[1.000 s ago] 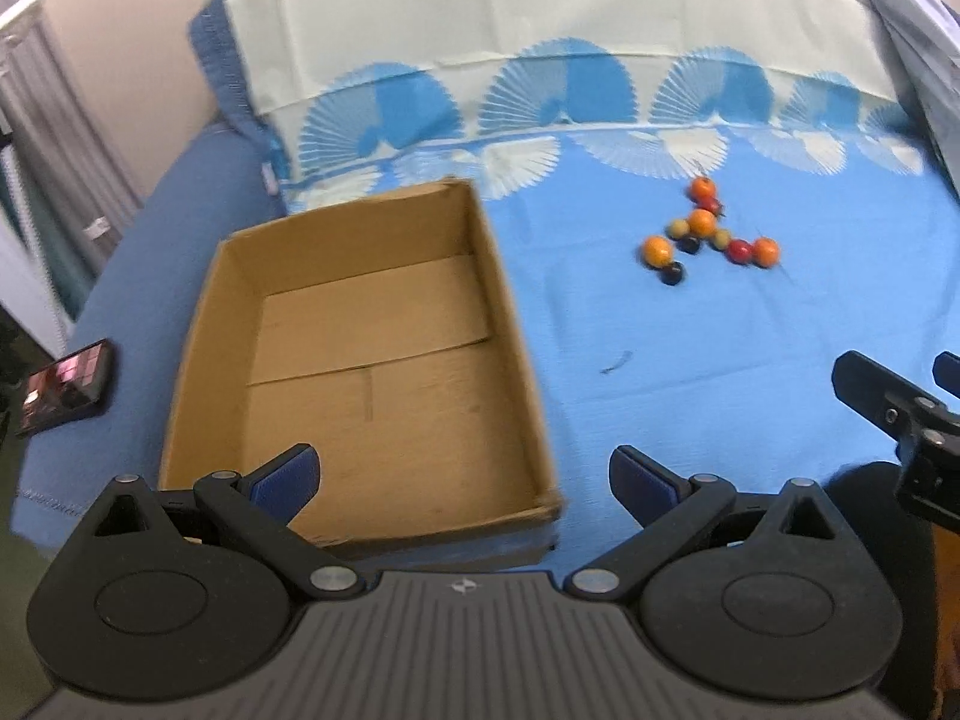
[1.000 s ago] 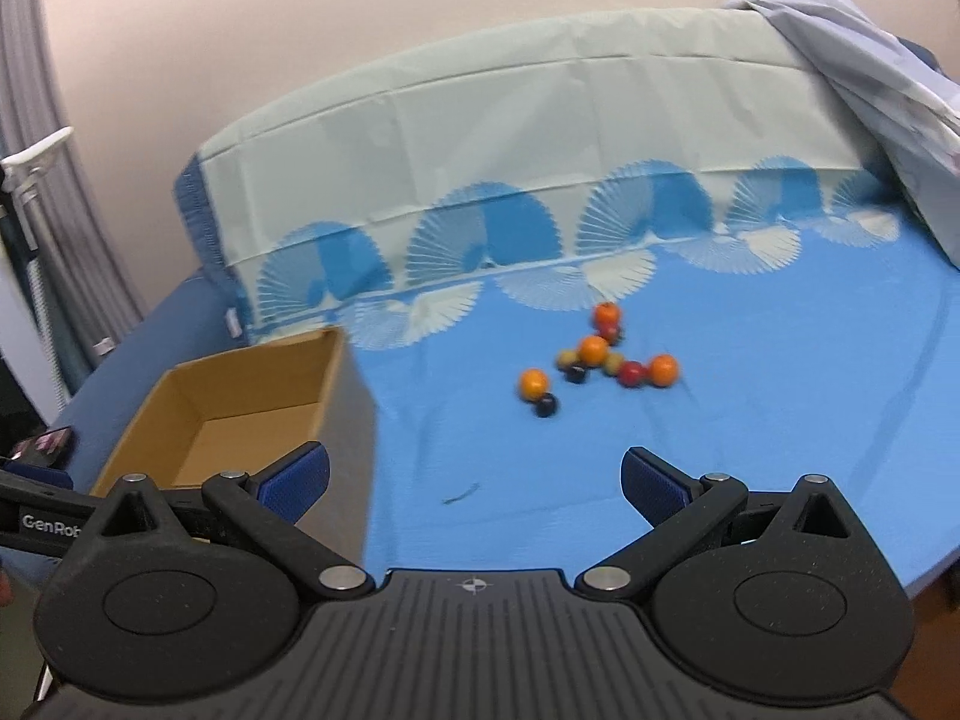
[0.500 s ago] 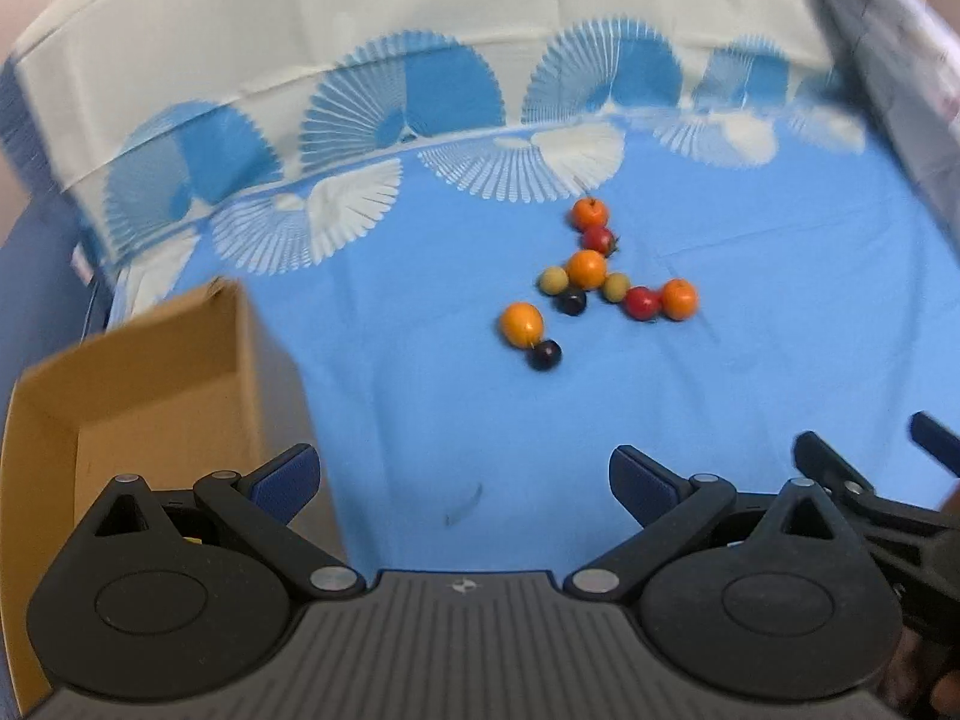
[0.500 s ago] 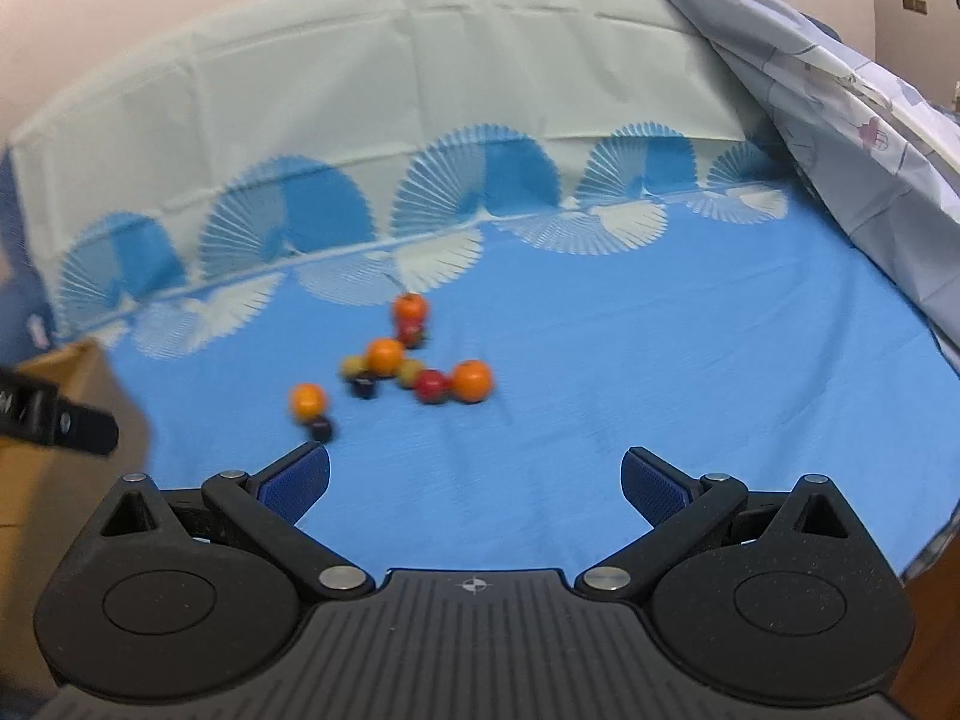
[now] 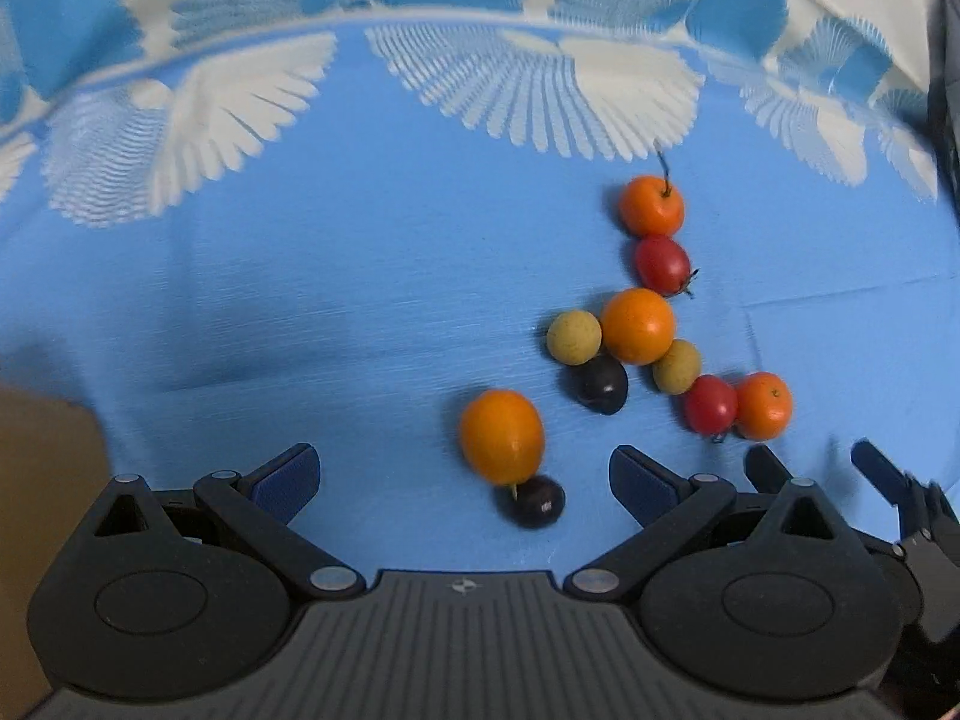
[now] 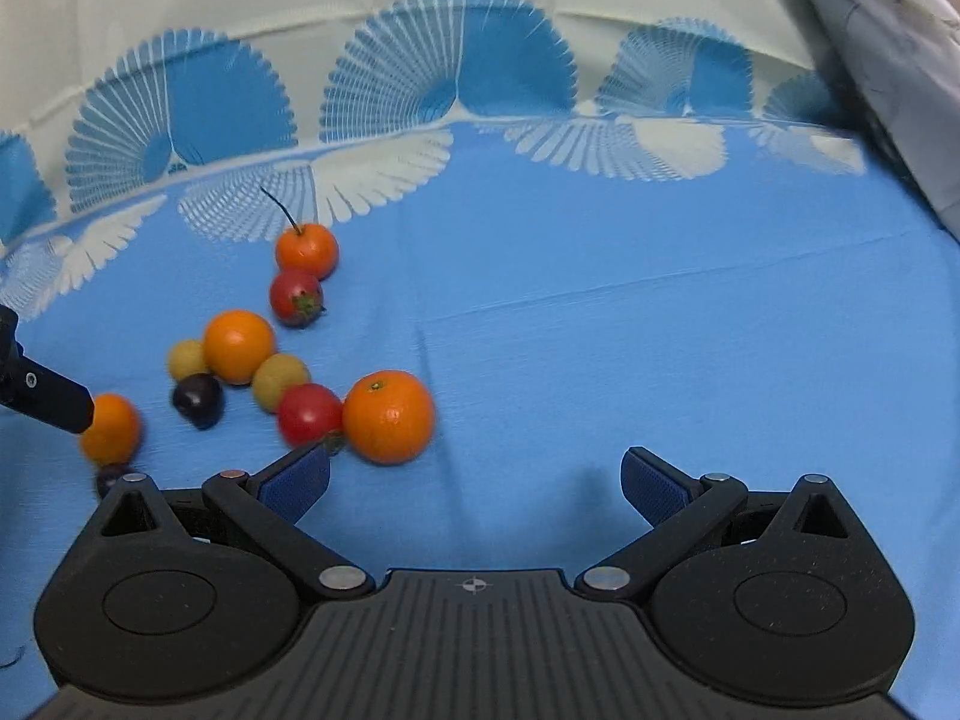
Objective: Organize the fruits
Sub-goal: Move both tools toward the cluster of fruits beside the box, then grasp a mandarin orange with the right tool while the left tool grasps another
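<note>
Several small fruits lie clustered on the blue cloth. In the left wrist view my left gripper (image 5: 462, 477) is open, with an oval orange fruit (image 5: 502, 436) and a dark plum (image 5: 537, 501) lying between its fingers, a little right of centre. Behind them sit another dark plum (image 5: 600, 383), a round orange (image 5: 638, 326) and red tomatoes (image 5: 711, 404). In the right wrist view my right gripper (image 6: 474, 483) is open and empty; an orange (image 6: 388, 416) and a red tomato (image 6: 309, 414) lie just beyond its left fingertip (image 6: 298, 483).
A brown cardboard box corner (image 5: 42, 480) shows at the left edge of the left wrist view. A cloth-covered backrest (image 6: 420, 18) with blue fan patterns rises behind the fruits. A grey-blue draped sheet (image 6: 888, 48) hangs at the right. Open blue cloth (image 6: 660, 330) lies right of the fruits.
Both grippers have moved forward and down toward the fruit cluster, which now appears much larger. The box has slid almost out of the left wrist view. Both stay open.
</note>
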Demonstrator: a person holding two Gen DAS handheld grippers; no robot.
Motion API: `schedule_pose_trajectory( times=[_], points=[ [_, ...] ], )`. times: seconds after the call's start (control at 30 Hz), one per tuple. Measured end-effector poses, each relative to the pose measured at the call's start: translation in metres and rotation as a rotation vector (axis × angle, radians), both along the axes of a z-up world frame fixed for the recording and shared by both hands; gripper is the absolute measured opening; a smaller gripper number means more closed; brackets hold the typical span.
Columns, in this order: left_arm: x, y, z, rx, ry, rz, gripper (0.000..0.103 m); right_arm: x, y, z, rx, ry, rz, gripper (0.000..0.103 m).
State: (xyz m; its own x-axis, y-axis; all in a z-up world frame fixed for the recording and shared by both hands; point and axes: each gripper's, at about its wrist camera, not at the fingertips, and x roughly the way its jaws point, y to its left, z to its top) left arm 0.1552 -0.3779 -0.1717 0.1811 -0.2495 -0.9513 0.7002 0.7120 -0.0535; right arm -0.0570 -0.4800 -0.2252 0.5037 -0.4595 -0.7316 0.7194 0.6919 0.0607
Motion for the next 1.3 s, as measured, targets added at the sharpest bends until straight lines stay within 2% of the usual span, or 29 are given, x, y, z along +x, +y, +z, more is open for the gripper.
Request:
schedule_pose_trajectory(
  times=[0.1,0.13,0.23,0.33,0.5,0.57,0.6,0.63,0.67,0.7,0.73,0.77,0.83,1.0,1.17,1.3],
  points=[
    [0.008,-0.012,-0.015,0.051,-0.017,-0.017,0.103,0.015,-0.008,-0.020,-0.032,0.054,0.004,0.103],
    [0.010,-0.014,-0.019,0.067,-0.019,-0.019,0.103,0.015,-0.009,-0.023,-0.047,0.025,-0.006,0.103],
    [0.018,-0.017,-0.039,0.137,0.000,-0.009,0.103,0.016,-0.004,-0.026,-0.096,0.011,-0.008,0.103],
    [0.019,-0.012,-0.043,0.118,0.000,0.001,0.103,0.017,-0.004,-0.029,-0.126,-0.001,-0.003,0.102],
    [0.022,-0.019,-0.041,0.154,0.008,-0.016,0.101,0.028,-0.012,-0.024,-0.124,0.035,0.023,0.102],
    [0.023,-0.023,-0.035,0.149,0.007,-0.031,0.089,0.030,-0.011,-0.022,-0.122,0.053,0.024,0.101],
    [0.024,-0.022,-0.031,0.136,0.017,-0.025,0.077,0.031,-0.011,-0.021,-0.124,0.059,0.026,0.097],
    [0.025,-0.021,-0.027,0.121,0.027,-0.008,0.064,0.030,-0.009,-0.020,-0.121,0.050,0.037,0.087],
    [0.025,-0.020,-0.024,0.104,0.045,0.003,0.056,0.030,-0.008,-0.019,-0.111,0.037,0.050,0.082],
    [0.026,-0.019,-0.021,0.087,0.068,0.009,0.038,0.030,-0.006,-0.018,-0.115,0.030,0.059,0.064],
    [0.025,-0.017,-0.018,0.080,0.082,0.020,0.039,0.031,-0.003,-0.016,-0.121,0.029,0.074,0.043],
    [0.026,-0.015,-0.016,0.083,0.083,0.036,0.039,0.032,0.000,-0.013,-0.131,0.034,0.094,0.040],
    [0.023,-0.011,-0.012,0.077,0.079,0.046,0.039,0.034,0.004,-0.009,-0.125,0.045,0.108,0.040],
    [0.017,0.016,0.011,0.020,0.057,0.078,0.039,0.017,0.009,0.010,-0.098,-0.006,0.082,0.040],
    [-0.019,0.057,0.046,-0.035,0.040,0.059,0.039,-0.022,0.033,0.044,-0.083,-0.057,0.046,0.040],
    [-0.058,0.104,0.078,-0.085,0.025,0.059,0.039,-0.058,0.074,0.081,-0.077,-0.116,0.074,0.040]
  ],
)
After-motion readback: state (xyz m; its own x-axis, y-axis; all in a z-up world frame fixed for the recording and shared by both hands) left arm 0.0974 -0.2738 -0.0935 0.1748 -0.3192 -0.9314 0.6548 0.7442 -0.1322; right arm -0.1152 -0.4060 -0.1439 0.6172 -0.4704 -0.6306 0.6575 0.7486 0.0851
